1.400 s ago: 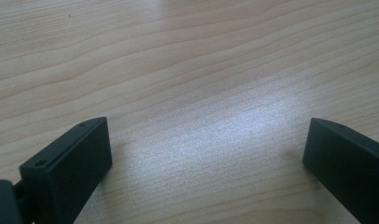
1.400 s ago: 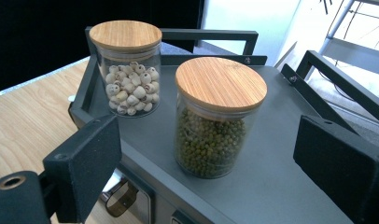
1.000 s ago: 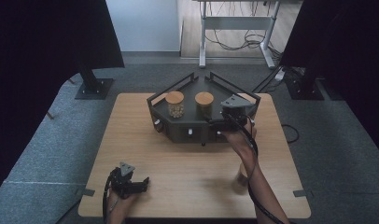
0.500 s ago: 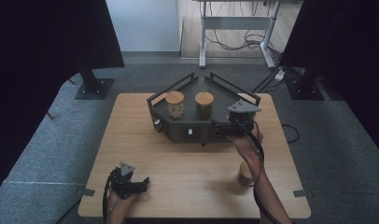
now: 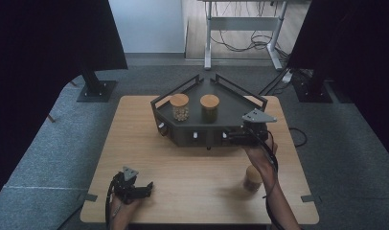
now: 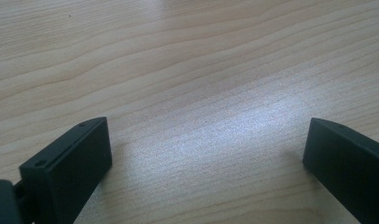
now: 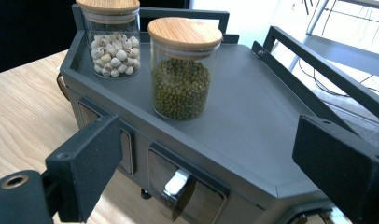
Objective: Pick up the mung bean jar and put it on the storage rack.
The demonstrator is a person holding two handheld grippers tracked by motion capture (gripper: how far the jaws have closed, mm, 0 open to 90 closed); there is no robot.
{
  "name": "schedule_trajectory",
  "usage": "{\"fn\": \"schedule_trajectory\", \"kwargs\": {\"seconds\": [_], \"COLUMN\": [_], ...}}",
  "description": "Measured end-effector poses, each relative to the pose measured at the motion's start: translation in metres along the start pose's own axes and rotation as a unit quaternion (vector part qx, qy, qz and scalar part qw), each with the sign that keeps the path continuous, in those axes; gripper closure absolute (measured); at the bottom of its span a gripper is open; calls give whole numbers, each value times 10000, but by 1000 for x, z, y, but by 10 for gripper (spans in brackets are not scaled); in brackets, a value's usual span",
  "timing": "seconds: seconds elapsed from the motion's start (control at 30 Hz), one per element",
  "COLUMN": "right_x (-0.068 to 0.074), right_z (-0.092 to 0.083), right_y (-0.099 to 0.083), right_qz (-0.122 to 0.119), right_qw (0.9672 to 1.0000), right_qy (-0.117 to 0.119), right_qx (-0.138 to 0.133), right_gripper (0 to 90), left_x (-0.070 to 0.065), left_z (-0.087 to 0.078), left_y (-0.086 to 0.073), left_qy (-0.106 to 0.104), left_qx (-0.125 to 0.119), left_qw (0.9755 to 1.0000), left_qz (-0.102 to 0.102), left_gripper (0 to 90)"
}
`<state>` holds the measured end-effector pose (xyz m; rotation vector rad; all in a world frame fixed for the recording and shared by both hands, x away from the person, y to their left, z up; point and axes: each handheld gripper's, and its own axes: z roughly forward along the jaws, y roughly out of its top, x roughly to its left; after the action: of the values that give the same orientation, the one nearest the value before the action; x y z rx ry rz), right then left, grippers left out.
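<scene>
A dark grey five-sided rack (image 5: 231, 111) stands at the table's far middle, with small drawers (image 7: 178, 186) along its front. On its top are a jar of pale round seeds (image 5: 179, 107) (image 7: 114, 42) and a jar of green beans (image 5: 210, 107) (image 7: 182, 70), both with wooden lids. A third wooden-lidded jar (image 5: 253, 178) stands on the table beside the person's right forearm. My right gripper (image 5: 238, 135) (image 7: 206, 140) hovers open at the rack's front right corner, with nothing between its jaws. My left gripper (image 5: 145, 188) (image 6: 206, 128) rests open on bare wood at the front left.
The wooden table (image 5: 192, 167) stands on grey carpet. Black stands (image 5: 94, 88) flank it at the back, and a white desk frame with cables (image 5: 240, 33) is behind. The right gripper's cable (image 5: 271, 172) trails along the forearm.
My right gripper has drifted to the right and toward the person, from above the rack's right side to its front right corner. The left gripper has not moved.
</scene>
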<state>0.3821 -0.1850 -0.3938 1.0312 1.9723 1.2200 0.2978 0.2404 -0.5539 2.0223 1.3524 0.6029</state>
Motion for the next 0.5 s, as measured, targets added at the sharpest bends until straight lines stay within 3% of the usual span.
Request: {"fn": "schedule_trajectory", "kwargs": {"seconds": [0.5], "right_x": [-7], "right_z": [-16], "right_y": [-17], "right_qz": [70], "right_qw": [9998], "right_qy": [-189], "right_qx": [70], "right_gripper": [67], "left_x": [0], "left_z": [0], "left_y": [0], "left_qy": [-1], "left_qx": [4], "left_qw": [10000], "left_qz": [1], "left_gripper": [10]}}
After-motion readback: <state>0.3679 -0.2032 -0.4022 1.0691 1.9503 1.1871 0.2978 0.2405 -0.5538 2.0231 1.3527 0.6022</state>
